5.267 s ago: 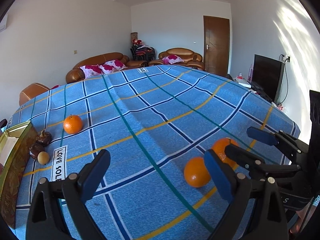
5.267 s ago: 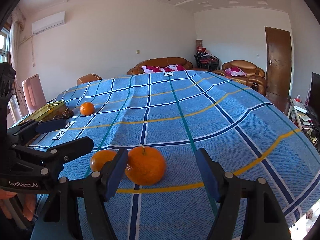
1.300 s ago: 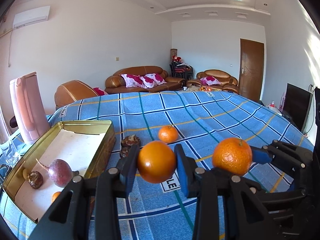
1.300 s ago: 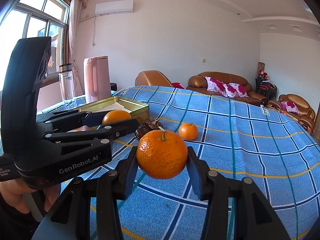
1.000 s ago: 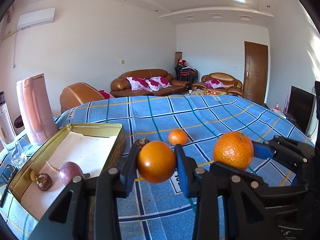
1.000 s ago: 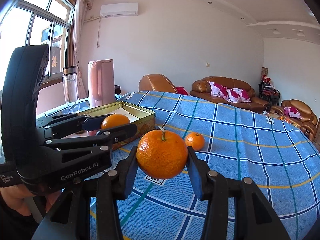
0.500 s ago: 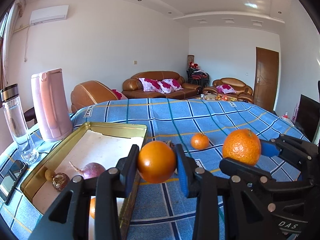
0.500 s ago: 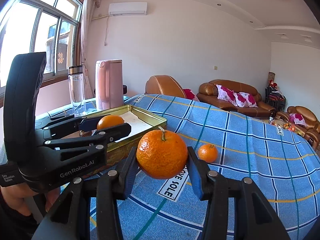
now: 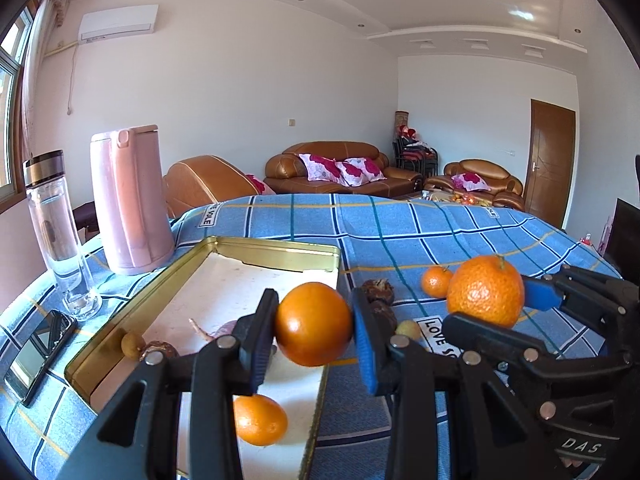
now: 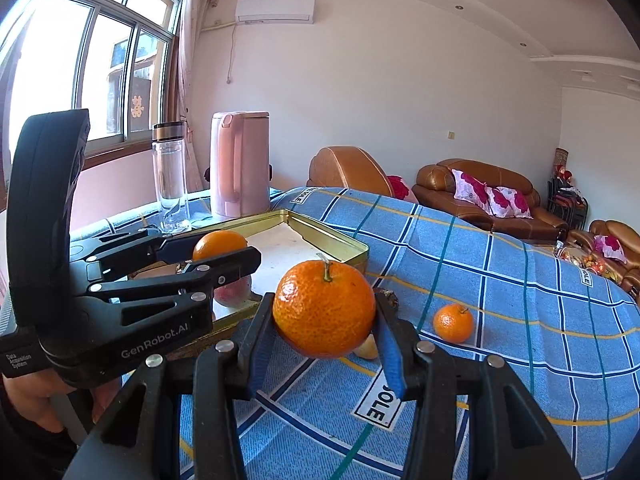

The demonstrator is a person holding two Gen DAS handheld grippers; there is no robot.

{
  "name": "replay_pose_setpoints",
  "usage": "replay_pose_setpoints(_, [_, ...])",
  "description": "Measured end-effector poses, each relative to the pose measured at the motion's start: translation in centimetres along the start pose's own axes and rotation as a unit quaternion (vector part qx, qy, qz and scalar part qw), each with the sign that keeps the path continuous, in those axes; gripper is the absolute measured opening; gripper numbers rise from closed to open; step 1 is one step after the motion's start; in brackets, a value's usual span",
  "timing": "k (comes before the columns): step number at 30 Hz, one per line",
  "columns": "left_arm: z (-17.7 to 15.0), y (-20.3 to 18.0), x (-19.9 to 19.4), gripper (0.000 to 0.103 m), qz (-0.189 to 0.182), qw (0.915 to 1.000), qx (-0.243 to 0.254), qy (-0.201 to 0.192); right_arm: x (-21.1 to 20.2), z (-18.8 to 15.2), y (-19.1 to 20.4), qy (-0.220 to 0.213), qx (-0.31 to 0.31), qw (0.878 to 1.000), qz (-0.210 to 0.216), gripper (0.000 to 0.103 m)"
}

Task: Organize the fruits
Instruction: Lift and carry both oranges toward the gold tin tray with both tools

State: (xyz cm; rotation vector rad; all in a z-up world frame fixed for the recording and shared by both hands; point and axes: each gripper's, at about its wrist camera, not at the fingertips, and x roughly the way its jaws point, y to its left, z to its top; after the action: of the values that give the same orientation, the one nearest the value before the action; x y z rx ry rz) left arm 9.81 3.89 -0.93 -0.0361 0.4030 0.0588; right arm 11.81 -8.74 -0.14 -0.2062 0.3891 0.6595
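My left gripper (image 9: 314, 326) is shut on a smooth orange (image 9: 313, 323) and holds it above the right rim of the gold tin tray (image 9: 256, 247). My right gripper (image 10: 325, 316) is shut on a stemmed orange (image 10: 324, 314), in the air to the right of the tray (image 10: 336, 242). The tray holds another orange (image 9: 259, 419), a reddish fruit (image 9: 224, 329) and small brown fruits (image 9: 160, 349). A small orange (image 9: 436, 281) lies on the blue checked cloth (image 9: 400, 232), also in the right wrist view (image 10: 453, 323).
A pink kettle (image 9: 130, 200), a clear bottle (image 9: 60, 232) and a phone (image 9: 38, 356) stand left of the tray. Dark brown fruits (image 9: 378, 290) and a small pale fruit (image 9: 407, 328) lie by the tray's right side. Sofas stand behind the table.
Both grippers closed on oranges from the cloth, lifted them and carried them left to the tray. In the last second the left gripper has come over the tray's right rim.
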Motion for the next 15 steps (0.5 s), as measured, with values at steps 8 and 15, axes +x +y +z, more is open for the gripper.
replay_pose_setpoints(8, [-0.2, 2.7, 0.0, 0.038, 0.026, 0.9996, -0.013, 0.001, 1.6, 0.9, 1.7, 0.004, -0.011, 1.000, 0.019, 0.048])
replay_pose_setpoints(15, [-0.5, 5.1, 0.2, 0.038, 0.048, 0.9985, -0.025, 0.004, 3.0, 1.7, 3.3, 0.005, -0.022, 0.999, 0.035, 0.048])
